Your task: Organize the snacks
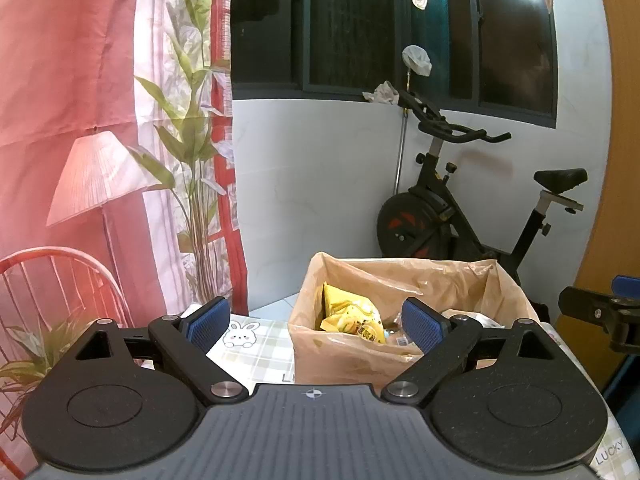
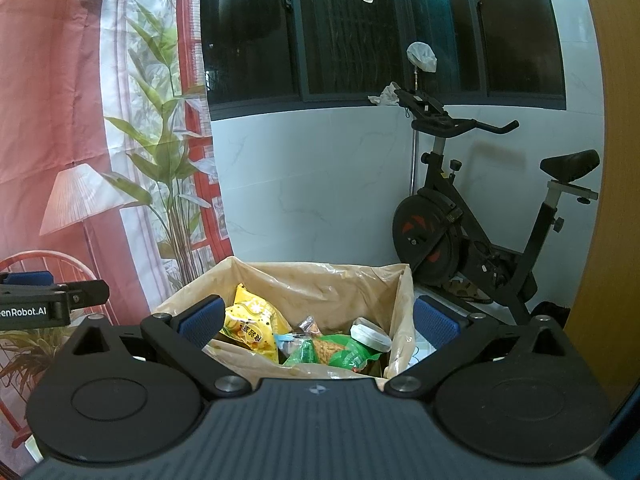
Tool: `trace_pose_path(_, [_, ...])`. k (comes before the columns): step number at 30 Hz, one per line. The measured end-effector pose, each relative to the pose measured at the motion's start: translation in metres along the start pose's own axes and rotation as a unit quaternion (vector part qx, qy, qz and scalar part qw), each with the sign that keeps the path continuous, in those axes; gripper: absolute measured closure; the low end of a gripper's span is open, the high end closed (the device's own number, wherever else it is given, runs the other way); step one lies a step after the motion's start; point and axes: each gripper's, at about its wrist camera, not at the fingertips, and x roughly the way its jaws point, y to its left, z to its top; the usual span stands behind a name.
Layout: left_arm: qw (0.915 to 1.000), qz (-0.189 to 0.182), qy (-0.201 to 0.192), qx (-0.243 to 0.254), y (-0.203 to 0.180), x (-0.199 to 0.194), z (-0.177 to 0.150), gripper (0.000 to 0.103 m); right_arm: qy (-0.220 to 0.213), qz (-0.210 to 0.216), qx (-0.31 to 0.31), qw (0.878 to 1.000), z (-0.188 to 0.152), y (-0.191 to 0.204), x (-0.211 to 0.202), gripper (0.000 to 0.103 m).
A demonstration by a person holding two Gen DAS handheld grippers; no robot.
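Two grippers, fingers apart, empty | left gripper (image 2: 52, 300): "enRobot.AI" | tablecloth (image 1: 610, 450): "LUCKY"

A black exercise bike (image 2: 472, 220) stands far right against the white wall (image 2: 312, 172); a printed curtain (image 1: 80, 120) hangs left; dark windows (image 1: 352, 24) sit above.
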Motion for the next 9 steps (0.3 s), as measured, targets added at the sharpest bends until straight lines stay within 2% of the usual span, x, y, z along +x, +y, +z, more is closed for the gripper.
trace_pose_path(9, [1.0, -0.001, -0.003, 0.001, 0.0005, 0.0003, 0.0005, 0.008, 0.0, 0.001, 0.0, 1.0, 0.0006, -0.0007, -0.0001, 0.001])
